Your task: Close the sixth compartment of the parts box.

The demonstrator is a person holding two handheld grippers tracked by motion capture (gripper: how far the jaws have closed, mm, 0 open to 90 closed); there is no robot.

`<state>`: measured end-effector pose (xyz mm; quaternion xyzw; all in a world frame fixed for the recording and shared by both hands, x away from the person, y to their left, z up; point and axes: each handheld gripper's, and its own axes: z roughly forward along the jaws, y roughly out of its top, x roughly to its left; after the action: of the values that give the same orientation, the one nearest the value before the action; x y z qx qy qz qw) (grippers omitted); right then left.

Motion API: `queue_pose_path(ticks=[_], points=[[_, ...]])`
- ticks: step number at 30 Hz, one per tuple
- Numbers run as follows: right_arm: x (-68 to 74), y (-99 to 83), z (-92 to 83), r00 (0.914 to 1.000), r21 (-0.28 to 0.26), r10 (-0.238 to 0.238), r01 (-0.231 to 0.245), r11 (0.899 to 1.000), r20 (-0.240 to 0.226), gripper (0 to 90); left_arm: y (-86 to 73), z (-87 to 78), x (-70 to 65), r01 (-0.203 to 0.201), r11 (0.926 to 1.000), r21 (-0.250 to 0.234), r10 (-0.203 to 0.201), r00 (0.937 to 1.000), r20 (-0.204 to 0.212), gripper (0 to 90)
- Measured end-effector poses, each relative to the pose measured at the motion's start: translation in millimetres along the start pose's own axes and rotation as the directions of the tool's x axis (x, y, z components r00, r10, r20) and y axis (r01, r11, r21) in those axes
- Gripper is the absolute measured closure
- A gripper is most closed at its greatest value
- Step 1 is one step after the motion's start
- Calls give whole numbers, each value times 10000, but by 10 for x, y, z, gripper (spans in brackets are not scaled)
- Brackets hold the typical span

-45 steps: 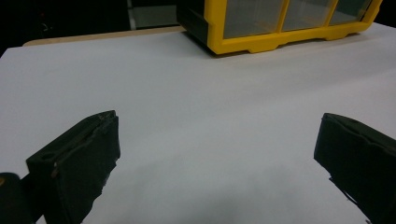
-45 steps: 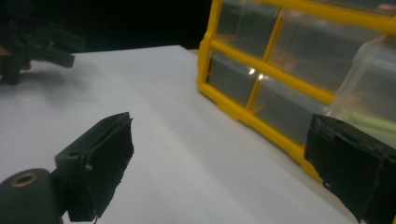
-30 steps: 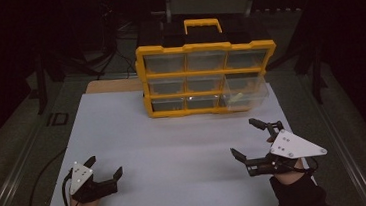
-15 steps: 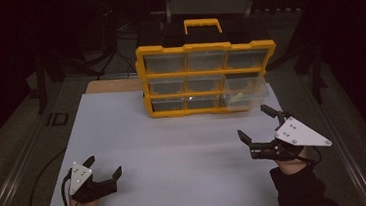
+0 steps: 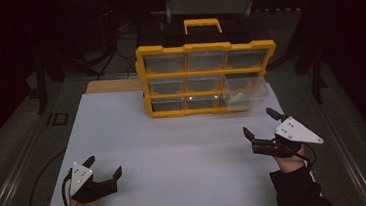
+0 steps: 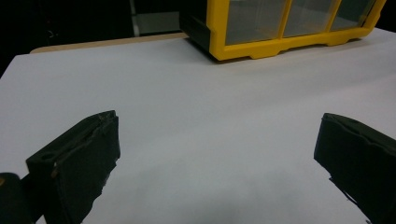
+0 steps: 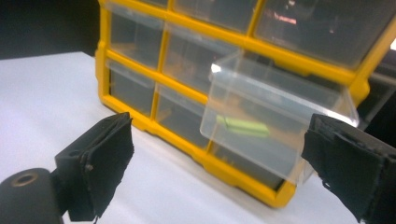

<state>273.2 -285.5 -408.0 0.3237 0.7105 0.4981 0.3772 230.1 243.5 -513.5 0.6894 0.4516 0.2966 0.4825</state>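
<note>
A yellow organiser (image 5: pixel 206 71) with clear drawers and a black top stands at the back of the white table (image 5: pixel 175 149). Its right-hand clear drawer (image 5: pixel 245 93) (image 7: pixel 275 128) is pulled out and holds a small green object (image 7: pixel 243 126). My right gripper (image 5: pixel 262 126) (image 7: pixel 224 168) is open, a short way in front of that drawer, with nothing between its jaws. My left gripper (image 5: pixel 102 168) (image 6: pixel 215 158) is open and empty near the front left of the table, pointing toward the organiser (image 6: pixel 285 28).
A yellow carry handle (image 5: pixel 202 25) sits on top of the organiser. A brown board edge (image 5: pixel 111 85) shows behind the white surface at the left. Dark stands and cables surround the table. A wide stretch of white surface lies between the two grippers.
My right gripper has moved forward and to the right, closer to the pulled-out drawer. The left gripper has stayed put.
</note>
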Motion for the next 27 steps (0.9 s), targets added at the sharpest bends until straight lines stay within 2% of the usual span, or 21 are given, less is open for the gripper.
queue_pose_path(ticks=[13,21,27], points=[[-96,-298,129,9987,650,350,-374,9972,379,108,-4,-3,9,30,10000,4,-30,10000,24,12],[-133,-427,201,9979,1039,556,-589,9928,345,153,-6,-1,5,-37,10000,20,37,10000,26,11],[-112,-436,242,9943,937,683,-759,9927,820,290,-8,-2,8,-34,10000,14,34,10000,27,11]])
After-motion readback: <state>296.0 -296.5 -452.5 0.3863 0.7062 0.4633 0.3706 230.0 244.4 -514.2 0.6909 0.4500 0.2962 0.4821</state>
